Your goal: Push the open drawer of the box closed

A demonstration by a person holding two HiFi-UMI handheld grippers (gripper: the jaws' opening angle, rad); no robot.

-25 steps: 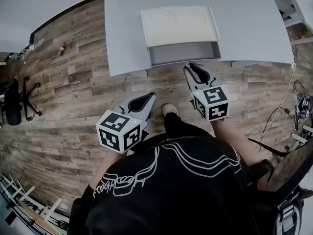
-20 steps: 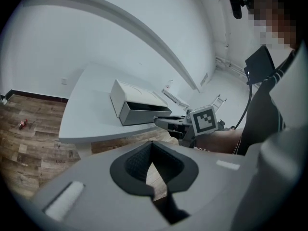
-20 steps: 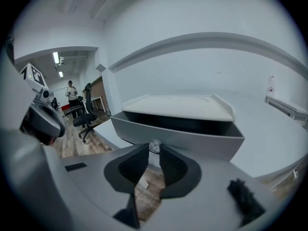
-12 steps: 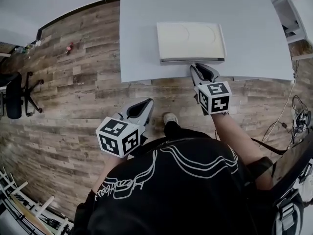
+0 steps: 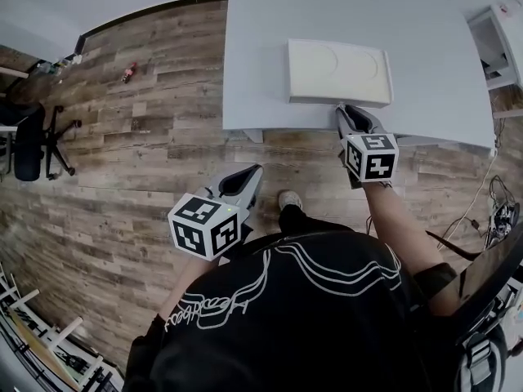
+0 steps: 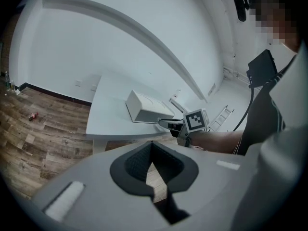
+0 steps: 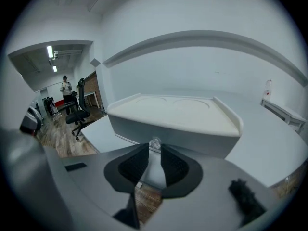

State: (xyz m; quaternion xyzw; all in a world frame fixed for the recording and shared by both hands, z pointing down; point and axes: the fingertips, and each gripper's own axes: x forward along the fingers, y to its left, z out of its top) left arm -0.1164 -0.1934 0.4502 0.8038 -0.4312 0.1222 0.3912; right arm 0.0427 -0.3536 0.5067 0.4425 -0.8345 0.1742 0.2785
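**The drawer is shut in the box, and the right gripper is at its front.**

The box [image 5: 339,72] sits close to the front edge of the white table [image 5: 261,55], with bare table top to its left, to its right and behind it. In front of the box there is open wood floor [image 5: 147,137]. The drawer [image 7: 192,138] lies flat with the box front. The right arm [image 5: 400,227] reaches out to the box. The right gripper [image 5: 350,111] has its tips at the drawer face. Its jaws are a little apart, and a small clear knob [image 7: 154,143] shows just past the tips; I cannot tell if they touch it. The left gripper [image 5: 252,172] hangs low over the floor, well in front of the box and to its left. Its jaws are together and hold nothing.
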